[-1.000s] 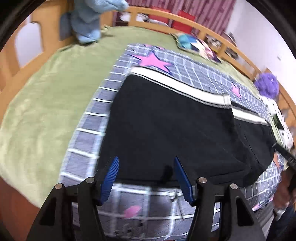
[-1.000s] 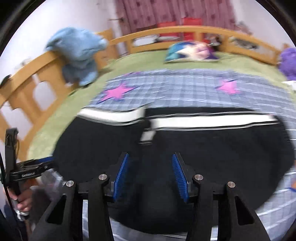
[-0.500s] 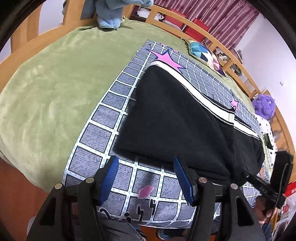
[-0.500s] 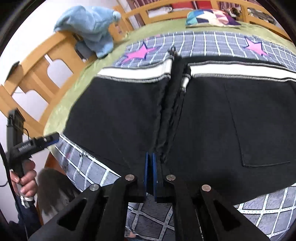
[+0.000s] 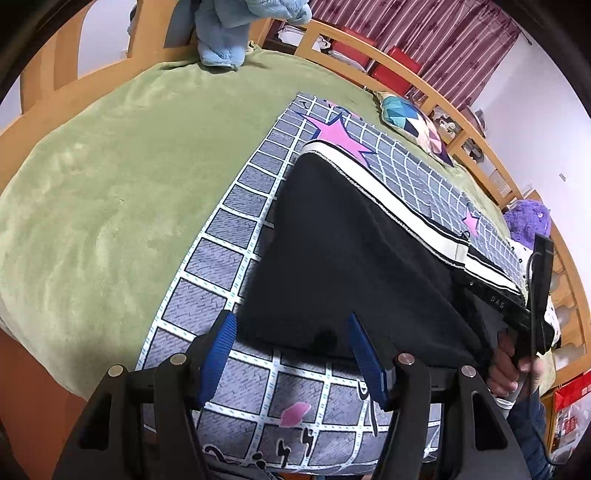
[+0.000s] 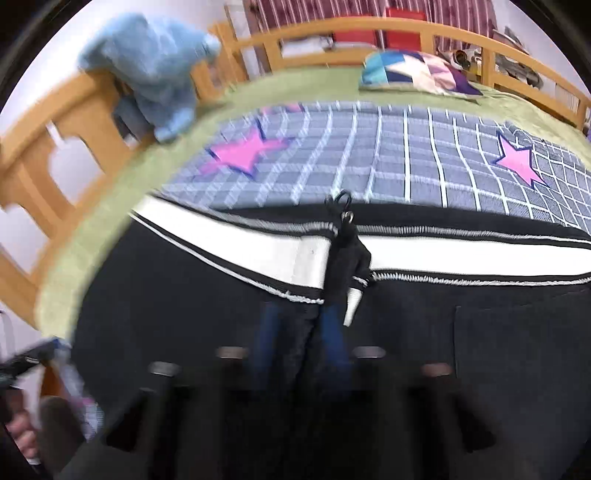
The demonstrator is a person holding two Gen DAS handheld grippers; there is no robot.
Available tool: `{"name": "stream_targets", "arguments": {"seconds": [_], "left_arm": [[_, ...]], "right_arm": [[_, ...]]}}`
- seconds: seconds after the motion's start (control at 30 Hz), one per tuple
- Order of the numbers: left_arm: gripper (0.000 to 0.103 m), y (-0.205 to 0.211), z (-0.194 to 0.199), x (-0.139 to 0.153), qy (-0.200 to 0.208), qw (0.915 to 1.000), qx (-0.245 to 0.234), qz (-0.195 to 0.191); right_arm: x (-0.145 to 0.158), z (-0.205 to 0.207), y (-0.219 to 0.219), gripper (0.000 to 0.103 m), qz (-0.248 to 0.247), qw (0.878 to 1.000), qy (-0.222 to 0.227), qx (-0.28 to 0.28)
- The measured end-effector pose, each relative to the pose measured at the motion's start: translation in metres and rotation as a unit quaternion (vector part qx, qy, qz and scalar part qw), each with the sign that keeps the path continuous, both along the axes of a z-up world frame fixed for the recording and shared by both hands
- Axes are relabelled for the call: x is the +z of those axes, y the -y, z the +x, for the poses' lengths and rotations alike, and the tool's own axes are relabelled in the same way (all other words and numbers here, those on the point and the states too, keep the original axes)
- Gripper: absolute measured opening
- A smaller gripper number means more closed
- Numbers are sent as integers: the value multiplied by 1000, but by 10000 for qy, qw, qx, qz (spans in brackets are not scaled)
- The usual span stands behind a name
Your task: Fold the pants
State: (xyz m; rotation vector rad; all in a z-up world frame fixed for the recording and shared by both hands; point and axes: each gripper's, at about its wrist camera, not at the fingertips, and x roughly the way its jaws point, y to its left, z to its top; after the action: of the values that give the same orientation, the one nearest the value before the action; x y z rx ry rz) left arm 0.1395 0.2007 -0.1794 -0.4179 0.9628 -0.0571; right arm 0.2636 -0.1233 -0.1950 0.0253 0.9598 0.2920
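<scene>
Right gripper [image 6: 299,332]: blurred; its blue fingers [image 6: 267,332] stand close together with a raised ridge of black cloth pinched between them, clenched on the pants [image 6: 184,306].
Left gripper [image 5: 291,354]: released, jaws apart, hovering at the near hem of the pants [image 5: 351,266]; the hem lies between the tips, not pressed.
Pants: black, spread flat on the checked blanket [image 5: 229,236], white waistband [image 5: 373,181] along the far side.
Pants edges: the left edge runs diagonally up from the left gripper; the near hem stops short of the blanket's near border.
Blanket: grey with pink stars, over a green sheet [image 5: 110,177].
Open room: wide bare sheet left of the pants; a strip of blanket beyond the waistband.
Far edge: wooden rail [image 6: 332,33], with a blue cloth [image 6: 155,70] draped on it and a pillow [image 6: 417,74] just before it.
</scene>
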Motion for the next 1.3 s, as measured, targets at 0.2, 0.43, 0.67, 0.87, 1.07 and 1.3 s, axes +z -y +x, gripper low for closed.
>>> {"name": "stream_targets", "arguments": {"seconds": [0.2,0.43,0.67,0.87,1.07,1.3], "left_arm": [[63,-2,9,-16,-176,9997,-29,-191],[64,-3,19,-32,-237,9994,50,-262],[49,13,26,-29,-249,9987,417,125],[19,35,13,25,303,9975,192,614],[16,106,4,94,1114,9849,-428,1256],[14,211,7,123,1505,9719,-1632,788]], "right_arm": [[2,-13,43,6,683,9963,96,-516],[16,-42,32,15,179,9986,309,-391],[12,-90,15,35,569,9978,194,265],[-16,-97,25,37,753,9970,-79,-131],[18,-110,55,39,720,9965,364,-231],[41,-132,141,44,648,9926,635,-804]]}}
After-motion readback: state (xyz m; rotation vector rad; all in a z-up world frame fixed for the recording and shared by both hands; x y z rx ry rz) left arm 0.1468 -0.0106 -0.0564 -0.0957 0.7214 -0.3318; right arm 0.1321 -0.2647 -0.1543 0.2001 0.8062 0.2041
